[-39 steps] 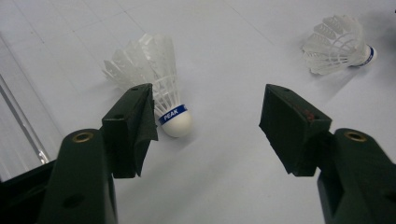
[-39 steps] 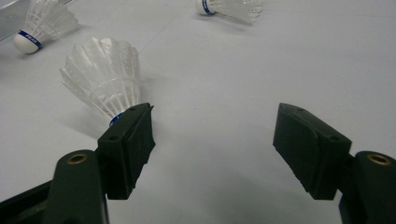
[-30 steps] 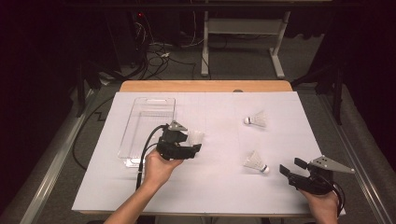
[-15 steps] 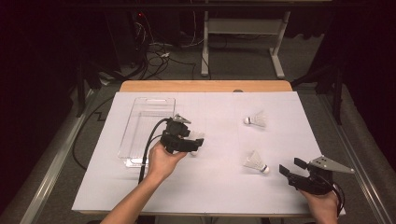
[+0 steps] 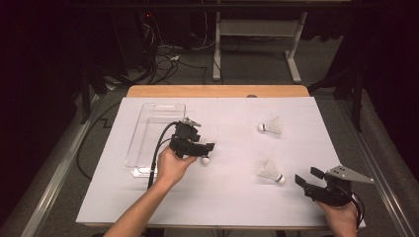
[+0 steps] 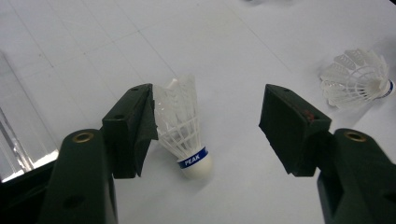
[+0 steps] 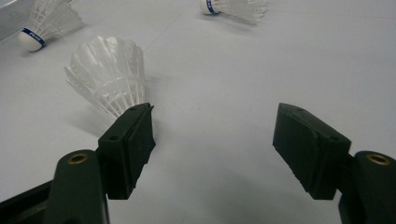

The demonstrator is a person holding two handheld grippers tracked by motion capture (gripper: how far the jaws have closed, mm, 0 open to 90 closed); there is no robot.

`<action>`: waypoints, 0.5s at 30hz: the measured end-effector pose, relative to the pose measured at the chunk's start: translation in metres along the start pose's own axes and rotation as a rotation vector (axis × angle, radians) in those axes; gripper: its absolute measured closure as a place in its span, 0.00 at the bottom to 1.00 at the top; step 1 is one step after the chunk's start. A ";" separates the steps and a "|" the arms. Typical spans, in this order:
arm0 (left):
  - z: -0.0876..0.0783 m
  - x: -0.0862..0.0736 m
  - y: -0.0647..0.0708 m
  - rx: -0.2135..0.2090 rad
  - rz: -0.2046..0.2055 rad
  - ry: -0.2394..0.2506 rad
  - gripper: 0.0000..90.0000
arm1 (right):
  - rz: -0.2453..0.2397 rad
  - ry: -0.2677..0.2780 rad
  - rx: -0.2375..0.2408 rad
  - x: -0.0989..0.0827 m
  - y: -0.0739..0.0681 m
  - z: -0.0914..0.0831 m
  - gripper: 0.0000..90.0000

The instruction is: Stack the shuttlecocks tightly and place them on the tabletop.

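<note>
shuttlecock (image 6: 183, 126): white feather skirt, smooth cork-like tip, glossy blue band | left gripper (image 6: 208, 128): matt black plastic | bin (image 5: 154, 133): clear glossy plastic | tabletop (image 5: 237, 197): matt white paper, wood edge

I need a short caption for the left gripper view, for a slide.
Open left tongs around an upright shuttlecock standing on its cork on the white table.
</note>
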State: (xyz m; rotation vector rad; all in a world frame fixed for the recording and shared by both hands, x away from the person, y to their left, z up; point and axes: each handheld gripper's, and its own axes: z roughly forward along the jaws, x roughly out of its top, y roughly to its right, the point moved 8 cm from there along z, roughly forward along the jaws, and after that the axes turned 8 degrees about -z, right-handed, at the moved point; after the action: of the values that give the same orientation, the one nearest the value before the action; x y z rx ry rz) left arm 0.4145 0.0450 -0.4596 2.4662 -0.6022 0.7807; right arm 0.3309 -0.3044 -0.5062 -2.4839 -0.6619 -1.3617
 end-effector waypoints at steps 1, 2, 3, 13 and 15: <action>0.001 0.000 -0.001 0.002 0.003 -0.003 0.41 | 0.000 -0.002 0.001 0.000 0.000 0.000 0.32; 0.002 0.000 -0.001 0.004 0.000 -0.002 0.41 | 0.000 -0.003 0.001 0.000 0.000 0.000 0.32; 0.003 0.000 -0.001 0.006 0.001 -0.005 0.41 | 0.000 -0.003 0.002 0.000 0.000 0.000 0.32; 0.005 0.001 -0.006 0.030 -0.001 -0.016 0.41 | 0.001 -0.004 0.006 0.000 -0.001 0.001 0.32; 0.005 0.004 -0.006 0.041 0.007 -0.018 0.41 | 0.000 -0.004 0.006 0.000 -0.001 0.001 0.32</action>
State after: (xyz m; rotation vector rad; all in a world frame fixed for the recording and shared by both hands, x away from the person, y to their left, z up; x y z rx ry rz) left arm 0.4226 0.0462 -0.4628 2.5123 -0.6071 0.7809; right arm 0.3307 -0.3035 -0.5067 -2.4827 -0.6666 -1.3524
